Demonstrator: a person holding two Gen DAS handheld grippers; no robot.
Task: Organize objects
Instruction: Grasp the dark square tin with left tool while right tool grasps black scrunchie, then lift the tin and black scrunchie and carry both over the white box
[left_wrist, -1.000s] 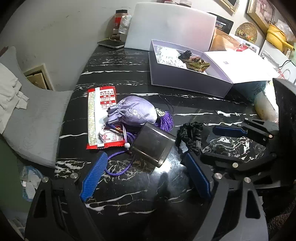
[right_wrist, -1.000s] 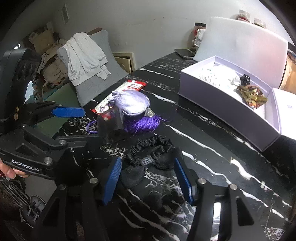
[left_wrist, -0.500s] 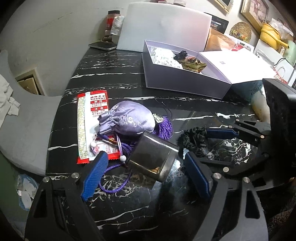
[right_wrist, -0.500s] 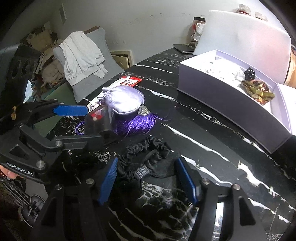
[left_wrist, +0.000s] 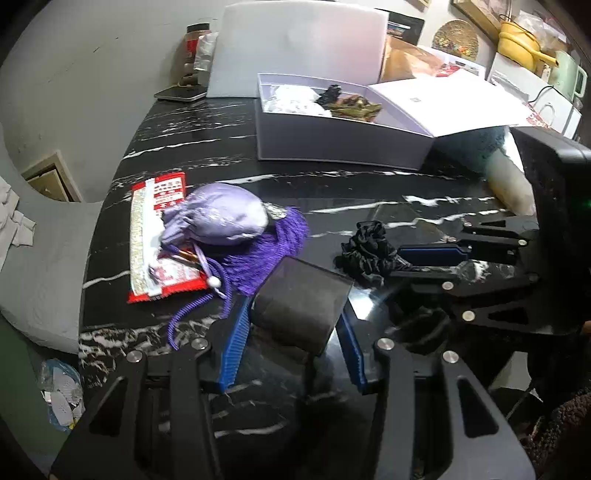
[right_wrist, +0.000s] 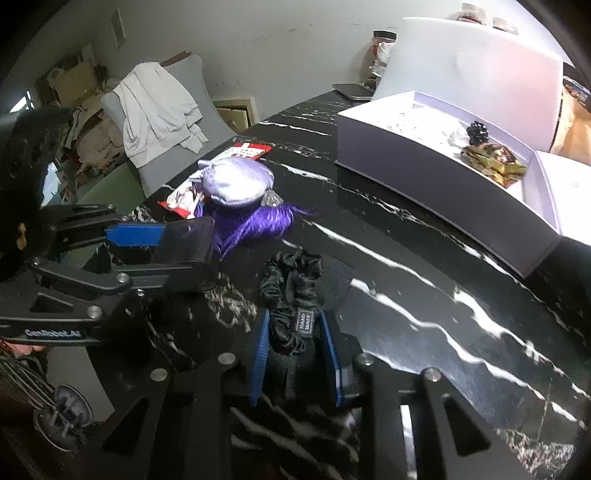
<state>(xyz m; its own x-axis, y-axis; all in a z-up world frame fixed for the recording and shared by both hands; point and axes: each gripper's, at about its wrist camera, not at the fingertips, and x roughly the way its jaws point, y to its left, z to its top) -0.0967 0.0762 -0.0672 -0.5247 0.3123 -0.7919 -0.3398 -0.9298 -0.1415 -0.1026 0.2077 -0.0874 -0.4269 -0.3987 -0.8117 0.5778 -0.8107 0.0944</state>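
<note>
Both hand-held grippers have just been closing: the left hand-held gripper (left_wrist: 293, 343) now clenches a smoky translucent box (left_wrist: 301, 304) between its blue pads, and the right hand-held gripper (right_wrist: 295, 354) pinches a black scrunchie (right_wrist: 290, 295) whose small sewn tag is too blurred to read. Just beyond them on the black marble worktop (right_wrist: 424, 295) a lilac drawstring pouch (left_wrist: 218, 214) with a purple tassel (left_wrist: 273, 243) lies on a red-and-white packet (left_wrist: 157, 236) printed in unreadable characters. Farther back, an open white gift box (left_wrist: 340, 136) holds white wrapping, a dark item and a brown-green item; "GenRobot.AI" marks the left gripper's frame.
</note>
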